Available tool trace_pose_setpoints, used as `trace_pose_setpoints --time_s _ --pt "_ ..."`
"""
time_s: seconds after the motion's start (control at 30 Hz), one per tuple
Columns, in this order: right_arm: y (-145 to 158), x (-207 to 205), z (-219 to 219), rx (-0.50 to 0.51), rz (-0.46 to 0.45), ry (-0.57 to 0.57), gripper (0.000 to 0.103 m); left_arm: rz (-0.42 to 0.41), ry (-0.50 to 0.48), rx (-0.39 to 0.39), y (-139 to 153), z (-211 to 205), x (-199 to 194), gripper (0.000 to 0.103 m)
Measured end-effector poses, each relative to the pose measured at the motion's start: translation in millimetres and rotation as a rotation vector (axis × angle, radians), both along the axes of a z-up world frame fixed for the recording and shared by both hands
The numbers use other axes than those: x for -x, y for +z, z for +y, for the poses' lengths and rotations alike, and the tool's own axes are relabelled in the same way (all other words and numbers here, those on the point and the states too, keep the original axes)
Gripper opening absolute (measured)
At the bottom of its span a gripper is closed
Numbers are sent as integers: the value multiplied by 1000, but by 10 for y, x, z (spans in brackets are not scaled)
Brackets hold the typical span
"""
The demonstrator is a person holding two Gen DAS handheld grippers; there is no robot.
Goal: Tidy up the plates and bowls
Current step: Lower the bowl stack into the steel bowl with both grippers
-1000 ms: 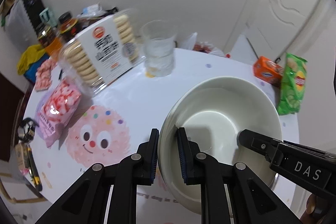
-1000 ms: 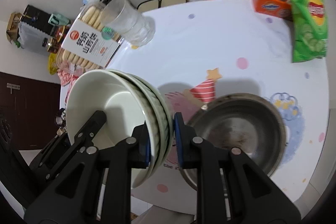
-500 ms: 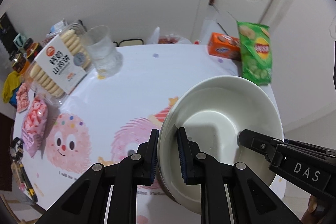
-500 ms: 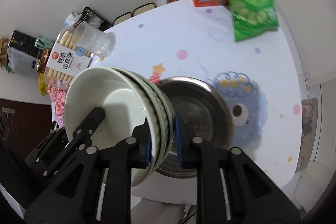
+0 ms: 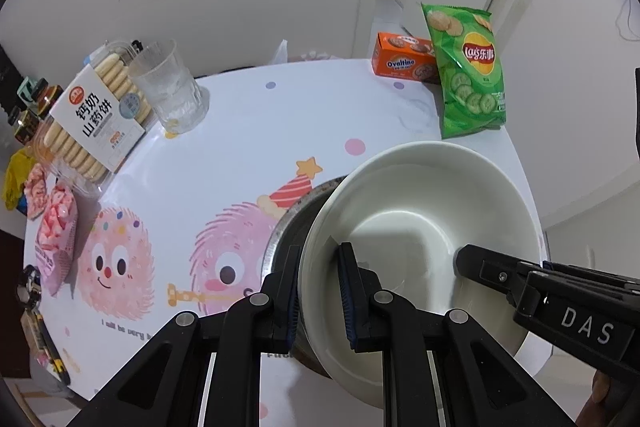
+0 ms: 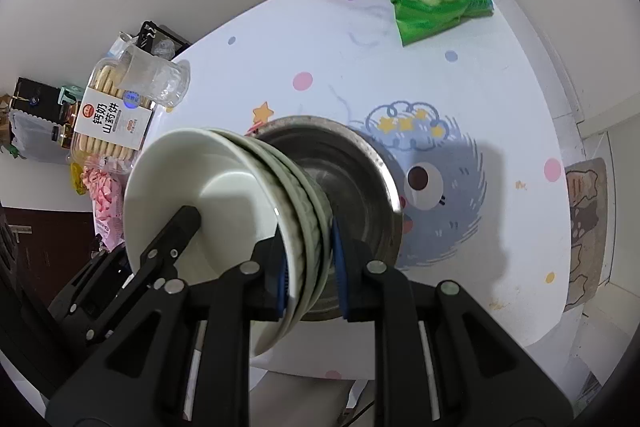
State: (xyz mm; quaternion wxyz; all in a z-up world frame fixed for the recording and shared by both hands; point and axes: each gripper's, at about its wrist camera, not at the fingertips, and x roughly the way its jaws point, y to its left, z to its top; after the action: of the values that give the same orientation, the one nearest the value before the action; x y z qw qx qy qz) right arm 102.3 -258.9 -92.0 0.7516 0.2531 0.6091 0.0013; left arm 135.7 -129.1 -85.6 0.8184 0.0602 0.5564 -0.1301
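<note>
Claws grip stacked bowls over steel basin; chips beyond.

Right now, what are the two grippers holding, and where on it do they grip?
Both hold a stack of white bowls by its rim: the left gripper and the right gripper clamp opposite sides, above the steel bowl.

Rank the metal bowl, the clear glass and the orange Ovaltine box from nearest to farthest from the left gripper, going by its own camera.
1. Metal bowl: just beyond the left gripper, under the white bowl it holds.
2. Clear glass: far left, beside the biscuits.
3. Orange Ovaltine box: far edge, right.
</note>
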Motion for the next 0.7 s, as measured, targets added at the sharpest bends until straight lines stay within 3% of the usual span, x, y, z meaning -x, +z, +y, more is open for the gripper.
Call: trace_pose_setpoints --time_s 0.7 --pt "-367 -66 60 11 74 34 22 71 6 -30 -384 -27 -38 17"
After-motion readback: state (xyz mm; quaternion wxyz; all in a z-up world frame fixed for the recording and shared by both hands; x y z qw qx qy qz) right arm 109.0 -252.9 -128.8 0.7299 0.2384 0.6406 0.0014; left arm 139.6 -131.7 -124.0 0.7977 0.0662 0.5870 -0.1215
